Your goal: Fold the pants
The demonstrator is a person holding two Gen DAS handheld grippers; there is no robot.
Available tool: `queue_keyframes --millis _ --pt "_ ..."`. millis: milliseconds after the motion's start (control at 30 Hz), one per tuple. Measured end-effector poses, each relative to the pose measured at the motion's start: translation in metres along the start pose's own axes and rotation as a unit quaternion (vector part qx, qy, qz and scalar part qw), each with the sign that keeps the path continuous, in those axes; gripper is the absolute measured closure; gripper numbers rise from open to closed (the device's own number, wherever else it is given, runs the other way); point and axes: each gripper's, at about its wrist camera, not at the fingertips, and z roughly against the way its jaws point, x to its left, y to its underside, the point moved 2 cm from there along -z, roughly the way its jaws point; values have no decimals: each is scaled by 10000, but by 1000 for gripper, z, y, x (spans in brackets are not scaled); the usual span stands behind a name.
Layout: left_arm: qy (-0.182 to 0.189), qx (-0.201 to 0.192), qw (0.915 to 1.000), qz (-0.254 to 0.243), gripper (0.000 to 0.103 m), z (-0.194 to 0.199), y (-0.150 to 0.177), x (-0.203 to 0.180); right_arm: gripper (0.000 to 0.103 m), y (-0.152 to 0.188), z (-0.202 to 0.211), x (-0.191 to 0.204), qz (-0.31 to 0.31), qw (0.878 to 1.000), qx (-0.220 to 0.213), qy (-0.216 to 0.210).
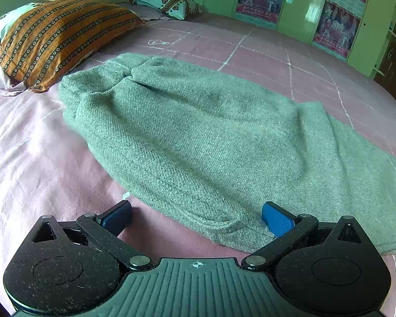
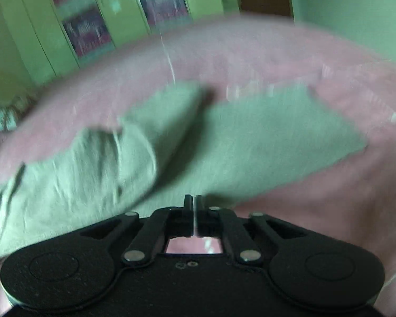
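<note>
The grey pants (image 1: 198,137) lie spread across the middle of the pink bed (image 1: 39,158), apparently for folding. The left gripper (image 1: 196,218) waits wide open over their near edge; the right gripper (image 2: 193,206), nearly closed, holds nothing.

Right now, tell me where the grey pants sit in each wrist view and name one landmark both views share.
Left wrist view: the grey pants fill the centre, near hem between the open left gripper fingers.
Right wrist view: pants blurred across the middle, just past the shut right gripper.
Shared landmark: the green wardrobe with posters.
</note>
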Motion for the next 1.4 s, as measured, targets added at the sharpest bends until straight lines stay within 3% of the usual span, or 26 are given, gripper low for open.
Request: queue_keyframes --millis 33,167,300,333,400,467,533,600,667,700,733,800,900,933,1000,1133,1233,1333,1367,1400 --pt "1 -4 10000 17 0 0 0 0 89 -8 0 7 160 9997 -107 -120" --pt "-30 -88 9999 73 0 2 0 1 90 -33 -38 50 1492 9886 65 -166" --pt "-118 -125 9999 -4 0 4 0 -1 90 -33 -85 87 3051 9511 237 424" --pt "-95 -93 9999 7 0 2 -1 -1 103 -34 -88 89 3202 9459 229 470" --pt "-31 -48 9999 83 0 1 -1 2 103 -43 -81 77 2821 9579 116 522" --pt "-8 -39 9999 107 0 0 -1 3 103 -59 -52 46 1629 9858 -126 390" --pt "-21 -28 10000 79 0 -1 0 2 103 -56 -20 7 284 9992 -220 185" --pt "-35 -23 10000 60 0 -2 -1 1 103 -34 -6 -28 -799 9968 0 -41" --pt "-37 -14 10000 58 0 -3 -1 2 99 -9 -15 -51 -1248 9918 281 58" --pt "-33 -11 10000 57 0 -3 -2 2 93 1 -22 -61 -1353 9896 481 55" --pt "-27 -10 10000 61 0 -3 -2 2 93 4 -24 -65 -1267 9905 526 -27" --pt "-18 -11 10000 76 0 -3 -2 3 83 -3 -12 -55 -624 9977 218 127" --pt "-62 -19 10000 44 0 -3 -2 1 82 -18 2 -28 540 9984 -152 32" --pt "-70 -20 10000 40 0 -3 -2 1 74 -21 4 -17 946 9952 -241 -6" --pt "-58 -16 10000 54 0 -3 -2 1 74 -22 -2 8 1904 9814 -243 14" --pt "-43 -12 10000 62 0 -3 -2 2 73 -11 -18 54 3591 9330 -223 17" --pt "-35 -14 10000 70 0 -3 -2 2 73 7 -34 76 4406 8977 28 18" --pt "-20 -16 10000 79 0 -3 -2 3 73 16 -60 83 4883 8716 159 406" --pt "-17 -18 10000 84 0 -3 -2 3 83 16 -63 82 4896 8707 176 439" --pt "-19 -18 10000 83 0 -3 -1 2 103 10 -63 78 4644 8847 186 359"
